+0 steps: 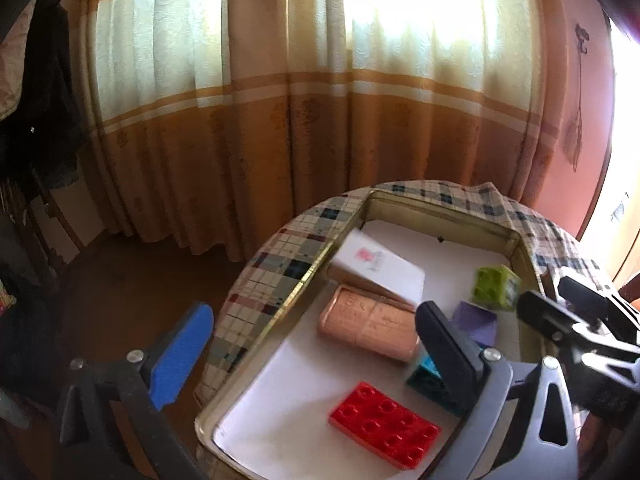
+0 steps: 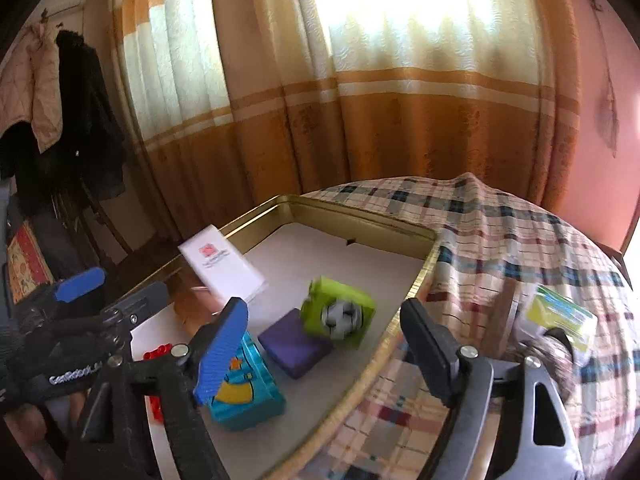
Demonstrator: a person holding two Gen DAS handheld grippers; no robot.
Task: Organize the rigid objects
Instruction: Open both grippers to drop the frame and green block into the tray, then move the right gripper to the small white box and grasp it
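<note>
A gold-rimmed tray (image 1: 304, 280) with a white floor sits on the plaid-covered table. In it lie a red studded brick (image 1: 384, 426), a copper-pink tin (image 1: 370, 326), a white box (image 1: 380, 270) leaning on that tin, a purple block (image 1: 476, 320), a green cube (image 1: 496, 288) and a teal block (image 1: 426, 378). My left gripper (image 1: 316, 356) is open and empty above the tray's left rim. My right gripper (image 2: 326, 344) is open and empty above the tray's right rim, over the teal block (image 2: 244, 388), purple block (image 2: 294, 346) and green cube (image 2: 340, 316). The white box (image 2: 222, 268) also shows there.
The plaid cloth (image 2: 500, 248) covers the table right of the tray. A yellow-green packet (image 2: 560, 316) lies on it at the right. Orange curtains (image 1: 280, 120) hang behind. Dark coats (image 2: 84, 120) hang at the left, with floor below the table's left edge.
</note>
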